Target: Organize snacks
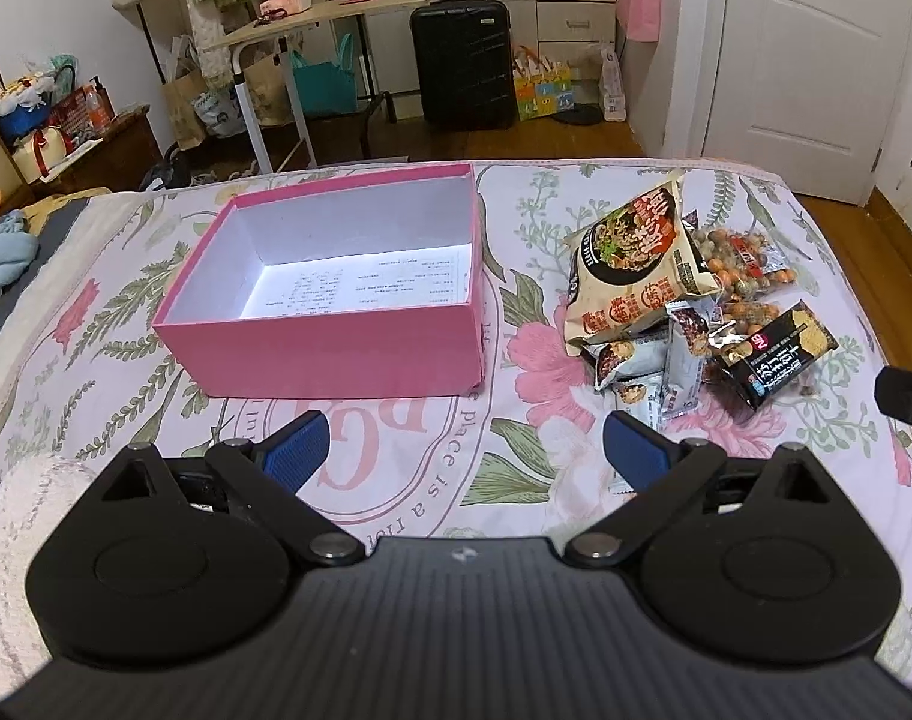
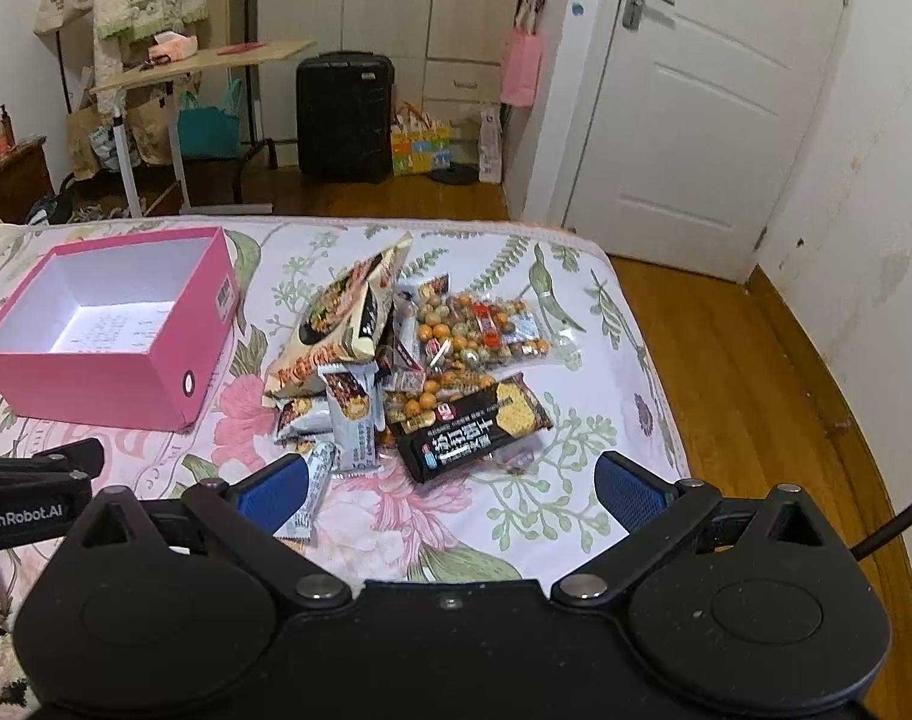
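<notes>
My left claw (image 1: 462, 450) and right claw (image 2: 450, 489) hang released above the bed (image 2: 576, 516), where light, crinkly, slippery snack packets (image 2: 408, 372) heap mid-frame beside the pink box (image 2: 90, 372), likely best pinched at a sealed edge.

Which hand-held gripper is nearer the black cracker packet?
Right. The right hand-held gripper hovers open just short of the black cracker packet. The left hand-held gripper, also open, sits off to the packet's side, facing the pink box.
</notes>
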### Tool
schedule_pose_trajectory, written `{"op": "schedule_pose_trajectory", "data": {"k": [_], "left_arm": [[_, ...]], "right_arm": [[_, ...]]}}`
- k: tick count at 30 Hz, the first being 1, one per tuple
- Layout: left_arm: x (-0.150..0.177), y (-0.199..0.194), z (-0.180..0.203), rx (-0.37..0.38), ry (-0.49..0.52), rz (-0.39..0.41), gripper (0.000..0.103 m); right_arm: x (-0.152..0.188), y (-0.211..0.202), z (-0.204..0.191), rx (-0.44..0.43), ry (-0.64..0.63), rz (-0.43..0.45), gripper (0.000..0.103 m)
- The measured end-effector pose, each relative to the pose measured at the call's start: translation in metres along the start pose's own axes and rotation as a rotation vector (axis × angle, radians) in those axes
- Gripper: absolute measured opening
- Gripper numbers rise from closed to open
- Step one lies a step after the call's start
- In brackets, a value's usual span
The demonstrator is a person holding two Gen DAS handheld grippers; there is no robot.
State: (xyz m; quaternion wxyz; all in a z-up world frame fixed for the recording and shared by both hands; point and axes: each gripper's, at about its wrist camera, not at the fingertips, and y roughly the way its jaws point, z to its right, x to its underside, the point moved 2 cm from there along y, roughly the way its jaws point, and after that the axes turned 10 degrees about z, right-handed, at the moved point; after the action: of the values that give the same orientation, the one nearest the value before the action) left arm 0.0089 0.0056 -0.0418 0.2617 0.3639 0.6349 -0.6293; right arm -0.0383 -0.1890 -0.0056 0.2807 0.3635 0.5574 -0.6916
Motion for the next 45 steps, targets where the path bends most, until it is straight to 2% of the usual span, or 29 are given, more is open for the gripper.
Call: {"op": "schedule_pose_trajectory", "data": {"k": [4, 6, 10, 14, 18, 21, 27, 30, 32, 33, 35, 39, 42, 44, 45], "left_arm": [[0.001, -0.001, 0.000, 0.001, 0.001, 0.004, 0.099], [0.002, -0.001, 0.000, -0.002, 0.005, 0.017, 0.099], [0.008, 0.001, 0.001, -0.006, 0.018, 0.028, 0.099], [0.013, 0.004, -0.002, 0.013, -0.007, 0.031, 0.099], [0.012, 0.005, -0.006, 0.036, -0.024, 0.073, 0.099], [0.009, 0.011, -0.006, 0.074, -0.028, 0.086, 0.100], [0.010, 0.045, 0.014, 0.190, 0.009, 0.006, 0.099], [0.014, 0.071, 0.028, 0.239, 0.008, -0.070, 0.099], [0.018, 0.090, 0.034, 0.240, -0.048, -0.141, 0.098], [0.020, 0.098, 0.036, 0.226, -0.072, -0.145, 0.097], [0.024, 0.109, 0.044, 0.224, -0.054, -0.129, 0.097], [0.034, 0.130, 0.063, 0.294, 0.026, -0.108, 0.094], [0.041, 0.143, 0.075, 0.380, 0.027, -0.118, 0.094], [0.047, 0.156, 0.083, 0.376, 0.035, -0.129, 0.094], [0.049, 0.162, 0.087, 0.376, 0.040, -0.131, 0.090]], "right_arm": [[0.001, 0.000, 0.001, -0.021, 0.008, 0.030, 0.103], [0.002, 0.003, 0.002, -0.030, 0.007, 0.006, 0.103], [0.006, 0.005, 0.002, -0.045, 0.015, 0.020, 0.103], [0.009, 0.005, 0.003, -0.046, 0.008, 0.039, 0.103], [0.009, 0.002, 0.006, -0.060, 0.021, 0.113, 0.103], [0.014, 0.007, 0.010, -0.093, 0.012, 0.182, 0.103], [0.017, 0.032, 0.011, -0.121, -0.064, 0.250, 0.100], [0.016, 0.049, 0.015, -0.208, -0.008, 0.219, 0.093], [0.021, 0.061, 0.016, -0.301, 0.053, 0.203, 0.085], [0.023, 0.067, 0.016, -0.326, 0.075, 0.196, 0.082], [0.029, 0.084, 0.017, -0.383, 0.133, 0.168, 0.080], [0.039, 0.121, 0.017, -0.428, 0.171, 0.110, 0.070], [0.046, 0.148, 0.017, -0.452, 0.188, 0.070, 0.066], [0.049, 0.164, 0.016, -0.485, 0.202, 0.048, 0.061], [0.050, 0.173, 0.016, -0.508, 0.228, 0.026, 0.057]]}}
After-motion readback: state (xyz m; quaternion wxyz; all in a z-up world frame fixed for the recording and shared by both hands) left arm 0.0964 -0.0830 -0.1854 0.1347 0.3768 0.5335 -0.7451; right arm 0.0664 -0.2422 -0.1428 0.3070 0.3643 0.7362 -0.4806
